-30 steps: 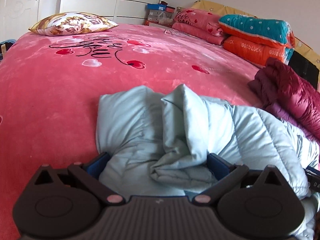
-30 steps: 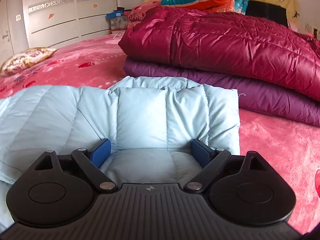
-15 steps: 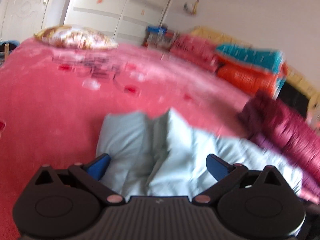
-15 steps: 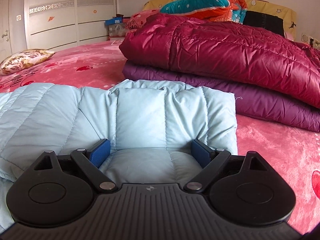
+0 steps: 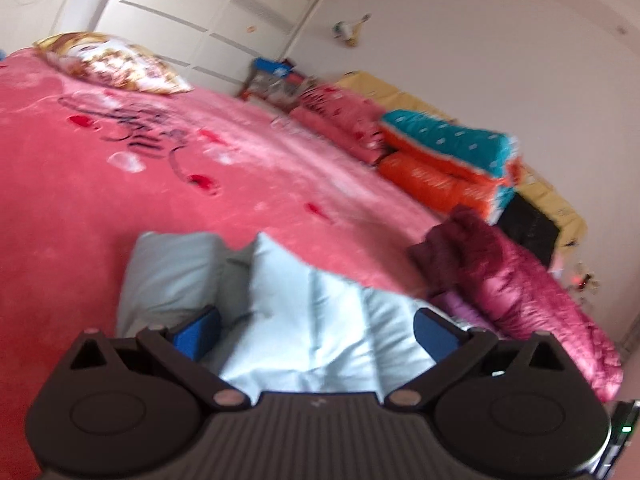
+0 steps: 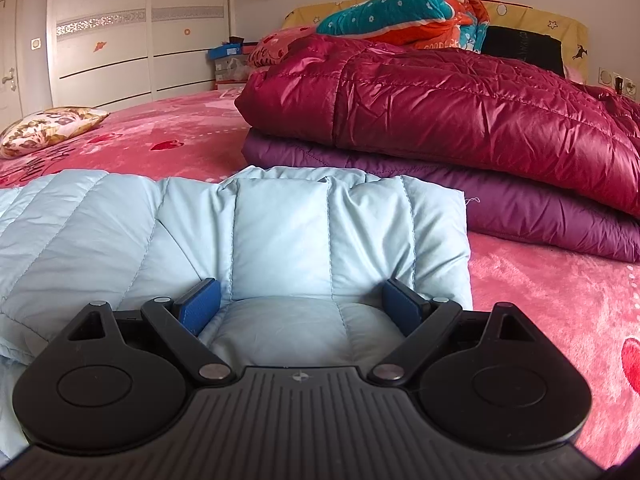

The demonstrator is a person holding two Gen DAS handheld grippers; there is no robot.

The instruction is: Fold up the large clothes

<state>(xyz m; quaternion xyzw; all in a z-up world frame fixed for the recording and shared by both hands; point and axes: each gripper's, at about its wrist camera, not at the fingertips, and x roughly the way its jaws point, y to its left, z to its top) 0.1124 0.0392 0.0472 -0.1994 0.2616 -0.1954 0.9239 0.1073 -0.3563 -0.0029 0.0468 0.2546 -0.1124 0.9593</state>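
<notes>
**A:** so where's the jacket at? the light blue jacket [image 6: 280, 236] lies flat on the pink blanket [image 6: 560, 300], filling the lower left and centre of the right wrist view; puffy quilted panels with stitched seams, soft matte shell, one squared-off folded edge toward the right.

**B:** yep; right gripper [image 6: 300, 304] sits low at the bottom centre of that frame, blue pads spread wide with the jacket's padded fabric bulging between them; not pinching anything as far as I can see.

**A:** and the left gripper [image 5: 316, 330]? its view is tilted and smeared; fingers look spread apart too, jacket [image 5: 320, 312] below and between them; can't tell if the pads touch the cloth.

**B:** behind the blue one, upper right of the right wrist frame, a glossy maroon jacket [image 6: 460, 108] is stacked on a purple jacket [image 6: 520, 212]; both quilted and shiny, folded into flat slabs, sitting just beside the blue jacket's far edge.

**A:** blanket's plush and fuzzy with red hearts; floral pillow [image 6: 48, 128] at the left edge; teal and orange bedding [image 6: 404, 16] bundled at the top; white wardrobe [image 6: 132, 32] upper left.
</notes>
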